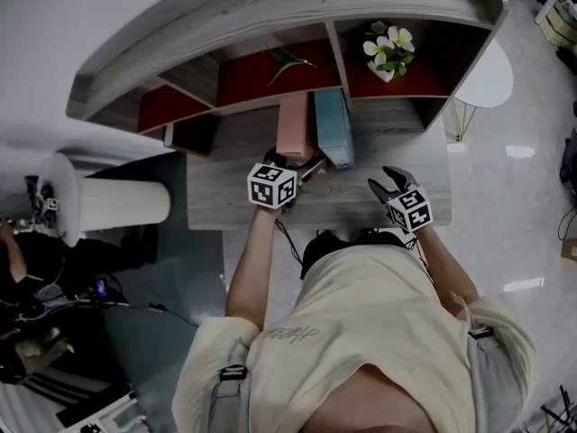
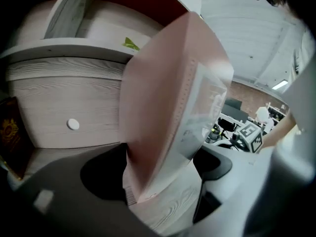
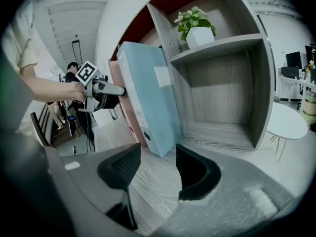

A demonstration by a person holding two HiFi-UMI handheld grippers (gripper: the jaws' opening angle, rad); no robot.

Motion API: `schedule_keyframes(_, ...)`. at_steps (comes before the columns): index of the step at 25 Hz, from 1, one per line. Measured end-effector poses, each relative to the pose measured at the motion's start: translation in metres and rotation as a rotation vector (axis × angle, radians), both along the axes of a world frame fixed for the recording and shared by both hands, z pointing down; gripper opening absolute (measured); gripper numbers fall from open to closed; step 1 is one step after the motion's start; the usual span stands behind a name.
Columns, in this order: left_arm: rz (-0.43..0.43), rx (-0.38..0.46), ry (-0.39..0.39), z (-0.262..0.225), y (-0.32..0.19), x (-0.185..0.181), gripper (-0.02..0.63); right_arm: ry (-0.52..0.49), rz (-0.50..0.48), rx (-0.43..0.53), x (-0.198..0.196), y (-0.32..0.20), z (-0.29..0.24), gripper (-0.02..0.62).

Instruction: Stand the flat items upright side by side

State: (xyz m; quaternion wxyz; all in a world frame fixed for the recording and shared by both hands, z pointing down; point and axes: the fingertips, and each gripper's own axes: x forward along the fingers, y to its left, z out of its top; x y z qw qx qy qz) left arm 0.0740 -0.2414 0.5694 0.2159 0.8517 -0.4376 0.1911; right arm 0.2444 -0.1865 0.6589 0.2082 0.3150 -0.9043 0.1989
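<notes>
Folders, pink folder point(image 1: 295, 129) and blue folder point(image 1: 332, 126), stand upright side by side on the surface point(image 1: 216, 201), left gripper point(image 1: 306, 167) at the pink one. Left gripper view: wide fingers point(image 2: 101, 174) straddle its bottom corner, unclamped. Right gripper view: right gripper point(image 3: 157, 157) with fingers point(image 3: 121, 167) apart, empty, blue folder just ahead.

Wood-grain shelf unit point(image 3: 222, 46), red back panels, beyond the fingers point(image 3: 121, 168); round white side table point(image 3: 289, 122) to their right; glossy pale floor point(image 1: 523, 206).

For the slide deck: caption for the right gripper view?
Open right gripper faces blue binder and pink binder standing side by side on desk.
</notes>
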Motion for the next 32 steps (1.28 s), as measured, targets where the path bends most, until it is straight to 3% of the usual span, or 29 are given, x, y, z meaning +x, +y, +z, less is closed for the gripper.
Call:
schedule_keyframes(6, 0.163, -0.027, 0.029, -0.002, 0.012, 0.014, 0.423, 0.010, -0.008, -0.005, -0.001, -0.006, 0.000, 0.222)
schedule_keyframes(14, 0.204, -0.040, 0.032, 0.003, 0.005, 0.016, 0.415, 0.009, 0.017, -0.025, -0.007, -0.011, 0.001, 0.222)
schedule_keyframes(22, 0.236, -0.072, 0.040, 0.007, 0.001, 0.016, 0.430, -0.034, 0.111, -0.066, -0.002, -0.020, -0.005, 0.222)
schedule_keyframes(26, 0.238, -0.074, 0.003, 0.010, 0.017, 0.014, 0.373, -0.040, 0.119, -0.060, -0.006, -0.016, -0.014, 0.222)
schedule_keyframes(30, 0.210, -0.126, 0.038, 0.027, 0.053, 0.014, 0.341, -0.038, 0.133, -0.055, -0.010, -0.011, -0.018, 0.222)
schedule_keyframes(32, 0.170, -0.176, 0.028, 0.044, 0.075, 0.008, 0.270, -0.022, 0.124, -0.053, -0.013, -0.002, -0.017, 0.221)
